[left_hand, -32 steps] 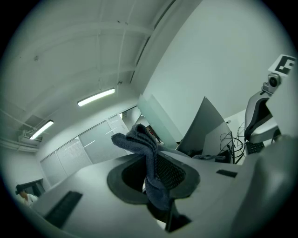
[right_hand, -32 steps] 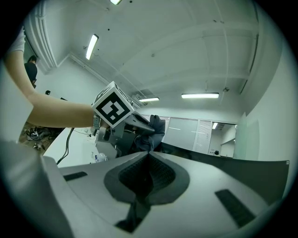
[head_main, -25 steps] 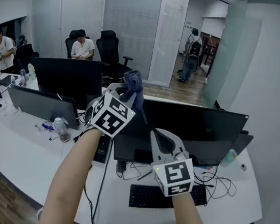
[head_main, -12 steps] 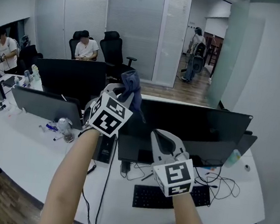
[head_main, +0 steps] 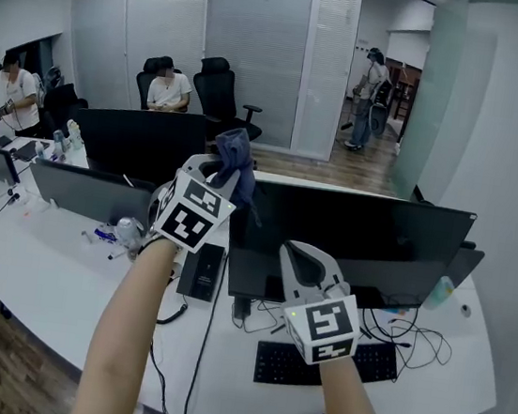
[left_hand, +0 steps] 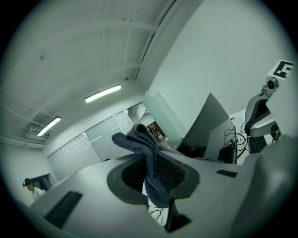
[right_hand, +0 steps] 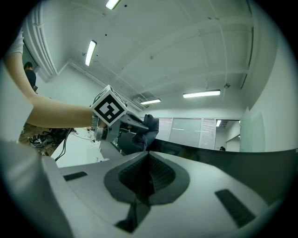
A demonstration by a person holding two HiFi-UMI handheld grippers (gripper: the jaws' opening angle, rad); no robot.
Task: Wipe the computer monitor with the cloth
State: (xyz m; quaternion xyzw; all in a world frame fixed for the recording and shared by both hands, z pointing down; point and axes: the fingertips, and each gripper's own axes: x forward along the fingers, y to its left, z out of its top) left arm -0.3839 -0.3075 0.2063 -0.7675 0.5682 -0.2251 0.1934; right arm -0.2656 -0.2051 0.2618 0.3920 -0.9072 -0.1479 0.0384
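A wide black monitor [head_main: 358, 247] stands on the white desk [head_main: 59, 289] in the head view. My left gripper [head_main: 223, 170] is raised at the monitor's upper left corner, shut on a blue-grey cloth [head_main: 234, 155] that bunches above its jaws. The left gripper view shows that cloth [left_hand: 150, 160] pinched between the jaws, with the monitor's edge [left_hand: 207, 125] to the right. My right gripper [head_main: 301, 259] is held lower, in front of the screen, jaws shut with nothing in them. In the right gripper view the left gripper [right_hand: 130, 128] and cloth [right_hand: 148, 130] show beyond the shut jaws.
A black keyboard [head_main: 328, 362] and tangled cables [head_main: 407, 339] lie below the monitor. A second monitor [head_main: 140, 143], a laptop [head_main: 86, 193] and bottles [head_main: 126, 234] stand to the left. One person sits behind [head_main: 166, 85]; others stand far left and back right.
The head view has shifted, so the monitor sits further right in the frame. My left gripper with the cloth sits slightly further left and higher. The right gripper holds its place.
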